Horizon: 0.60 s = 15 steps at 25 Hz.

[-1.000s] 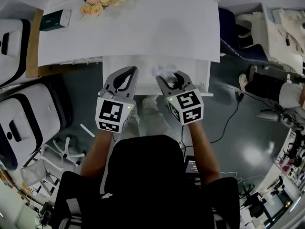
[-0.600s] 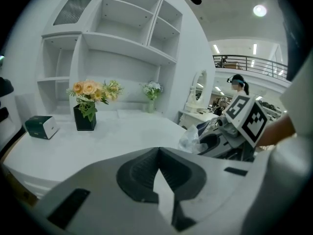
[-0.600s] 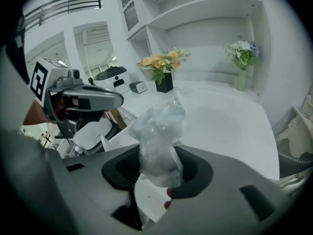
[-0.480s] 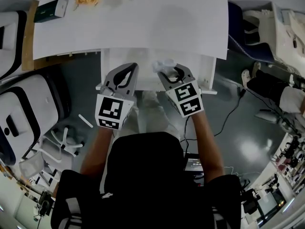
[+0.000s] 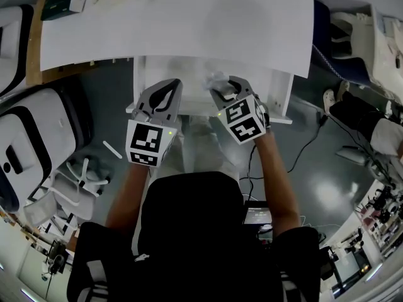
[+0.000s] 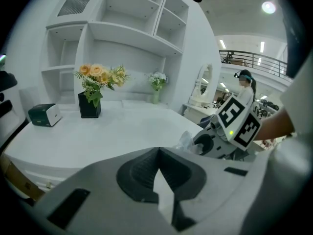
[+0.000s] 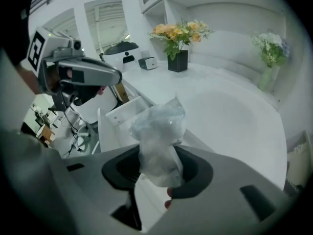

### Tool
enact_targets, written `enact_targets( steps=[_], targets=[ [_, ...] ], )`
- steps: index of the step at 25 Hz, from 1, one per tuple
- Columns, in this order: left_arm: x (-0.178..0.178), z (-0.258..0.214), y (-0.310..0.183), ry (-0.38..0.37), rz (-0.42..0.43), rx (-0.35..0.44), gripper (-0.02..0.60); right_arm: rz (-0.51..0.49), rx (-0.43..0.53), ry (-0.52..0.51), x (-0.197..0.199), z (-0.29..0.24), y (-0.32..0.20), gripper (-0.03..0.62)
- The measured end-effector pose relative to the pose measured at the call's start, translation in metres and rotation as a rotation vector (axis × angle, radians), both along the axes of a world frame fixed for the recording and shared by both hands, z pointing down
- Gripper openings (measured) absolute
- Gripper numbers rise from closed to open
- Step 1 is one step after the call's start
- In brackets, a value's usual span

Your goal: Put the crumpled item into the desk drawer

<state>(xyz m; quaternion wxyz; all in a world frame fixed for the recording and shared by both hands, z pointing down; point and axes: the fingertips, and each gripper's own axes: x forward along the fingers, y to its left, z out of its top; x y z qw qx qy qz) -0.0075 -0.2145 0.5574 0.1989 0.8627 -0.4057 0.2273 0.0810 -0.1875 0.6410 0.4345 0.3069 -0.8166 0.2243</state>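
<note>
The crumpled item [image 7: 159, 131] is a wad of clear plastic, and my right gripper [image 7: 159, 153] is shut on it. In the head view the right gripper [image 5: 225, 92] holds the crumpled item [image 5: 214, 80] over the open white desk drawer [image 5: 277, 99], which is pulled out under the white desk [image 5: 176, 24]. My left gripper [image 5: 165, 96] hovers at the drawer's left front, shut and empty. The left gripper view shows its own tips [image 6: 158, 150] touching, with the right gripper [image 6: 215, 141] and the crumpled item [image 6: 188, 141] beyond them. The drawer [image 7: 122, 115] lies below and to the left of the held wad.
A vase of orange flowers [image 6: 90, 99] and a small green-and-white box [image 6: 44, 115] stand at the desk's far left. White rounded furniture [image 5: 31, 150] sits on the floor at left. A cable [image 5: 302, 156] and a person's shoe [image 5: 330, 99] are at right.
The right gripper, still holding the crumpled item, has turned a little and edged forward over the open drawer. The left gripper has hardly moved. The head camera has tilted slightly.
</note>
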Motion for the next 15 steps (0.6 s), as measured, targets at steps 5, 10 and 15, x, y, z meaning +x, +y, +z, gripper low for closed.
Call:
enact_targets(
  steps=[5, 10, 15],
  targets=[
    [-0.006, 0.012, 0.001, -0.013, -0.011, -0.018, 0.006, -0.083, -0.024, 0.081, -0.001, 0.026, 0.002, 0.144],
    [-0.009, 0.023, 0.002, -0.021, -0.011, -0.033, 0.006, -0.117, -0.062, 0.114, -0.001, 0.048, 0.002, 0.144],
    [-0.015, 0.038, 0.006, -0.03, -0.021, -0.065, 0.006, -0.143, -0.098, 0.145, 0.0, 0.068, 0.004, 0.144]
  ],
)
